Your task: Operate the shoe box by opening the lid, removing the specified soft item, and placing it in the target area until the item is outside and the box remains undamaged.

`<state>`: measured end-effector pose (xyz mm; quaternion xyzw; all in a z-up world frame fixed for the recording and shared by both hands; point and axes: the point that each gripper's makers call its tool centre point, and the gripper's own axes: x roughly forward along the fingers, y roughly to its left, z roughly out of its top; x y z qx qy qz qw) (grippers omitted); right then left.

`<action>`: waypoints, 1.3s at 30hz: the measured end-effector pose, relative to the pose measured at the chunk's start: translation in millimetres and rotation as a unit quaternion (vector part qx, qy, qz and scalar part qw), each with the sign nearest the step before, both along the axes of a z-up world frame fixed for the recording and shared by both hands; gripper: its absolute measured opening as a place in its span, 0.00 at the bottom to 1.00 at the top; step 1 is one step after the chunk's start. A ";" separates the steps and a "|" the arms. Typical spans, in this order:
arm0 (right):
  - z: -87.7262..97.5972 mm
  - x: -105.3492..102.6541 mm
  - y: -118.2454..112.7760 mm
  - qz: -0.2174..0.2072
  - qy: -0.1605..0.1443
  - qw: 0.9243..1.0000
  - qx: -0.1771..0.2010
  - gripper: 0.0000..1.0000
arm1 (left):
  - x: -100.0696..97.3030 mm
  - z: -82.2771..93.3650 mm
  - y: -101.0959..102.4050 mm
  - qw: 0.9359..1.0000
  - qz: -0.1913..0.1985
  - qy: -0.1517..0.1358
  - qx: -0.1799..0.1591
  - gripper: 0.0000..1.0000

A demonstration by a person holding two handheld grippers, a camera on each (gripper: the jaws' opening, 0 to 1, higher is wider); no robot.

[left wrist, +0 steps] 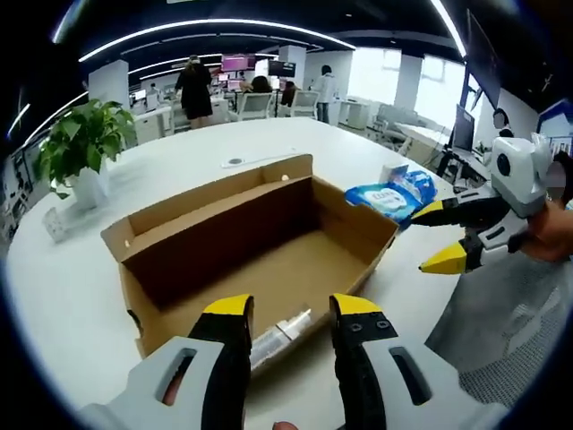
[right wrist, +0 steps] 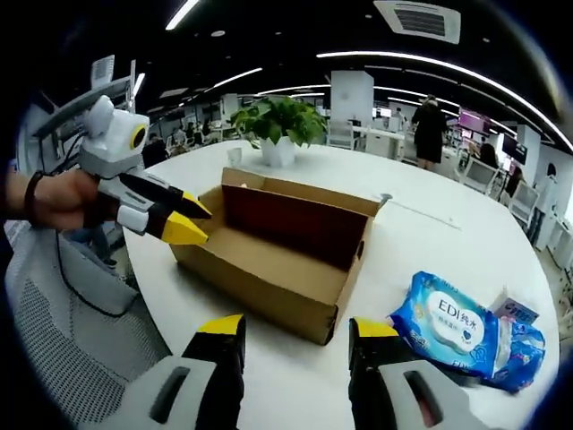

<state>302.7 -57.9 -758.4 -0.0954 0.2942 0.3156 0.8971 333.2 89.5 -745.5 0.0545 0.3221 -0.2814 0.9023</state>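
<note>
White round table (right wrist: 466, 237) in an open office carries the open shoe box (left wrist: 269, 242); the blue wipes pack (right wrist: 448, 324) lies outside, beside it. Both hand-held grippers, left (left wrist: 291, 309) and right (right wrist: 295, 330), hang released. Pack looks light, squashy, slippery; pinch mid-body.

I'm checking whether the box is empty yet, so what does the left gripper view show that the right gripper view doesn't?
The left gripper view looks down into the open cardboard box and shows a pale tube-like item lying on its floor by the near wall. The right gripper view sees the box from outside, its interior floor mostly hidden, and shows the wet wipes pack resting whole on the white table. Both share the box, the wipes pack, the potted plant and the table.
</note>
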 end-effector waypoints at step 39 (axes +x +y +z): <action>17.7 1.8 -10.2 -0.031 -0.033 0.999 0.019 0.43 | 29.8 -59.9 38.5 0.943 -0.272 0.128 0.143 0.33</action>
